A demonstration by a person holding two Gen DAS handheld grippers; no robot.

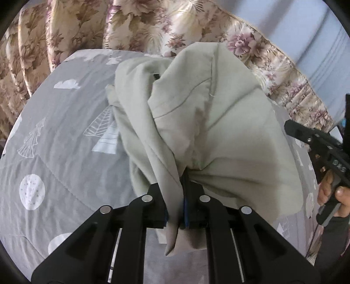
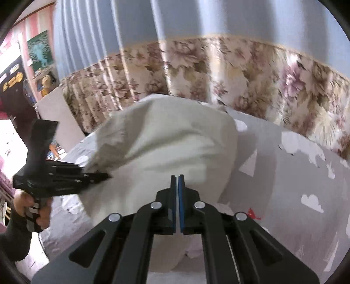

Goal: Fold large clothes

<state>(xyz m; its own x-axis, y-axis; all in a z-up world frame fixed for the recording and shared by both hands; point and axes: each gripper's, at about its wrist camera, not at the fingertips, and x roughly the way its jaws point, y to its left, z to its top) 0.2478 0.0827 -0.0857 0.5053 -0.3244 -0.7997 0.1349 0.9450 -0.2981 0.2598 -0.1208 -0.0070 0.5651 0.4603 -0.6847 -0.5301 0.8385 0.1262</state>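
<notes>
A large pale green garment [image 1: 218, 135] is bunched and lifted over a grey bed cover [image 1: 54, 135] printed with white trees and clouds. My left gripper [image 1: 175, 192] is shut on a fold of the garment, which hangs down between its fingers. In the right wrist view the garment [image 2: 166, 148] looks cream and billows in front of my right gripper [image 2: 177, 181]. The right gripper's jaws are closed with blue pads nearly touching, and I see no cloth between them. The left gripper [image 2: 98, 175] also shows there, pinching the garment's left side.
A floral curtain [image 1: 153, 28] with a pale blue upper part [image 2: 196, 19] hangs behind the bed. The bed cover [image 2: 295, 174] stretches to the right. A wall with pictures and shelves [image 2: 28, 65] stands at far left. The right hand and gripper [image 1: 323, 148] show at the right edge.
</notes>
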